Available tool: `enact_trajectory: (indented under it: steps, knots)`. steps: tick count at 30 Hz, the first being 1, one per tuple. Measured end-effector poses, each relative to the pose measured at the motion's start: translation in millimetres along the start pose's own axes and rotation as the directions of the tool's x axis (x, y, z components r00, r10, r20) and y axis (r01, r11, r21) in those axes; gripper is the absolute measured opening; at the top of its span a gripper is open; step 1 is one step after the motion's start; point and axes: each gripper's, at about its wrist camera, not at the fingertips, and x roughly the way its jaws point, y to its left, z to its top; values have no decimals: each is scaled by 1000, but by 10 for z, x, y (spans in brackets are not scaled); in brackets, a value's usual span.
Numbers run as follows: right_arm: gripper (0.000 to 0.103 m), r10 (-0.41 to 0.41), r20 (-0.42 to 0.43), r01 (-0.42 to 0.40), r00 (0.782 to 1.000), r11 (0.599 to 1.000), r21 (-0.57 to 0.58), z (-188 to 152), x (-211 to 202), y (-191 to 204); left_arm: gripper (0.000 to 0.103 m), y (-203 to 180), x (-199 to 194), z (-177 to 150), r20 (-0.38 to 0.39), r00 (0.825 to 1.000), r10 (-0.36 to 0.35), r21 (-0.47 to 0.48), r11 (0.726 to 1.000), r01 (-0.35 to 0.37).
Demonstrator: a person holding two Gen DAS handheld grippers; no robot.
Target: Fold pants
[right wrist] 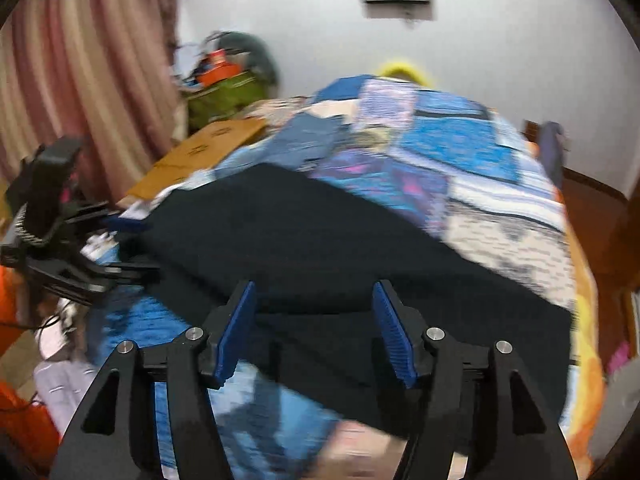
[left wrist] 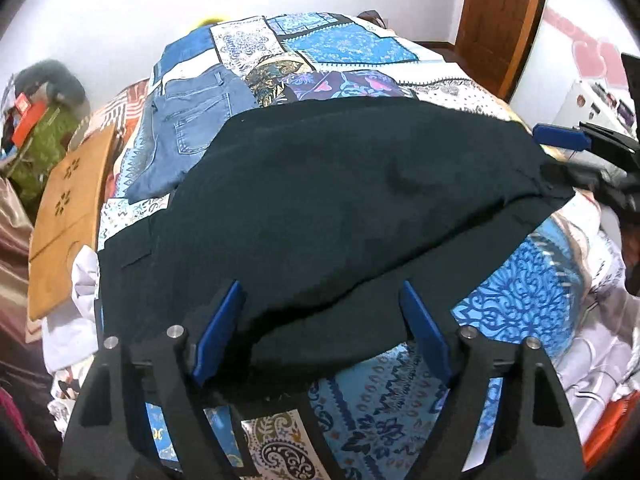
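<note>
Black pants point(left wrist: 340, 200) lie folded on the patchwork bedspread point(left wrist: 352, 44), an upper layer doubled over a lower one. My left gripper point(left wrist: 320, 286) hovers at their near edge. Its blue pads point(left wrist: 222, 332) stand wide apart and touch no cloth, so it is open. In the blurred right wrist view the same pants point(right wrist: 320, 232) stretch across the bed. My right gripper point(right wrist: 315, 286) is open above their near part, holding nothing. Each gripper also shows in the other's view, the right gripper point(left wrist: 560, 138) at the pants' right end and the left gripper point(right wrist: 128, 244) at their left end.
Folded blue jeans point(left wrist: 192, 128) rest on the bedspread behind the black pants. A wooden board point(left wrist: 68, 216) leans at the bed's left side, with a green bag pile point(left wrist: 40, 140) and a striped curtain point(right wrist: 80, 60) beyond. A wooden door point(left wrist: 500, 20) stands at the far right.
</note>
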Motion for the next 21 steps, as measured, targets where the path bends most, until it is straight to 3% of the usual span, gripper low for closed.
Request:
enact_trajectory:
  steps: [5,8,10,11,12,15,17,21]
  knots:
    - [59,-10,-77,2,997,995,-95,-30,369,266,78,62,42,4,22,1000,23,10,1000,-23]
    - [59,-48,-57,40,997,989,-140,-32,489,313,71,119,47,-23,36,999,21,11,1000,-21]
    - [59,-56,-39,49,998,987,-152,-2,530,300,61,148,47,-31,46,999,22,2,1000,-22]
    - [52,-53,-33,48,998,987,-153,10,553,292,48,170,57,-23,47,998,43,-3,999,-43]
    - [38,-51,-32,45,998,987,-153,30,570,277,42,194,68,-12,42,999,31,-13,999,-30]
    - [12,-34,-28,30,999,990,-139,52,546,269,21,236,79,11,38,999,24,-40,999,-22]
    - [9,-8,-25,5,1000,992,-126,58,480,271,11,226,62,9,37,998,44,-36,998,-43]
    - [7,21,-5,-21,1000,993,-119,38,319,282,8,204,-76,-25,61,998,26,-41,999,-24]
